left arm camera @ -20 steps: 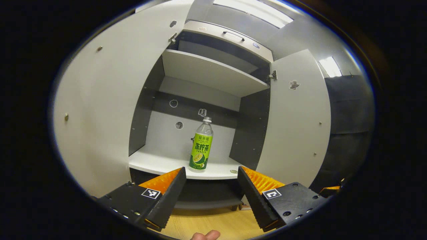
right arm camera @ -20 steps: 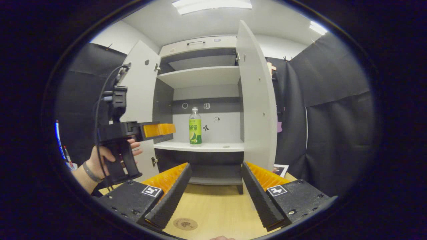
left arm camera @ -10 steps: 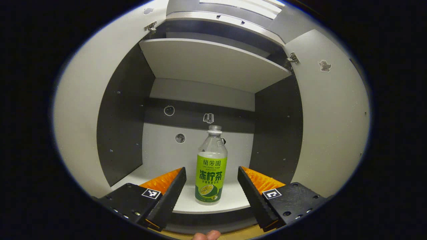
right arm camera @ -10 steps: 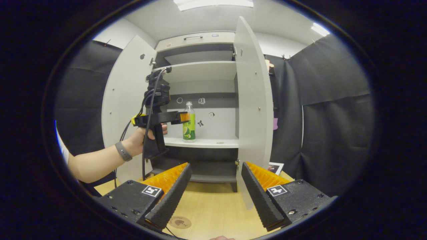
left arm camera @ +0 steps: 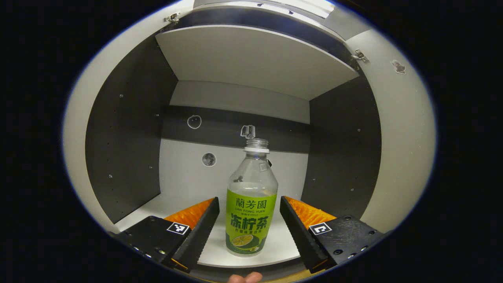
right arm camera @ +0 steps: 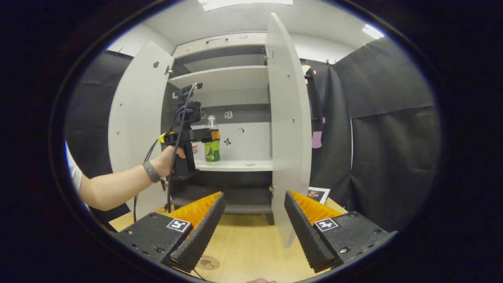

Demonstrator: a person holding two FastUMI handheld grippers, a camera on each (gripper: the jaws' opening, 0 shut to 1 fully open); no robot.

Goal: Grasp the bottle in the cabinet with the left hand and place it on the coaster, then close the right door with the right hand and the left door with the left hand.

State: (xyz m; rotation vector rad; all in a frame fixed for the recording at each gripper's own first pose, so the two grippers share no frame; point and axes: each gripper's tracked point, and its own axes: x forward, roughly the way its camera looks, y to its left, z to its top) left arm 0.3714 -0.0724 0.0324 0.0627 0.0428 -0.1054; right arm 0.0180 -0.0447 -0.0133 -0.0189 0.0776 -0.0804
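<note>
the left gripper (left arm camera: 248,230) sat wide open, its fingers either side of the upright green-labelled clear plastic bottle (left arm camera: 250,204), not touching; the right gripper (right arm camera: 254,224) gaped empty over the wooden table (right arm camera: 251,251).

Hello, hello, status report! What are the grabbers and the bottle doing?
Left gripper open, fingers flanking bottle, not touching. Right gripper open over table. Both doors open. Nothing blocking.
</note>
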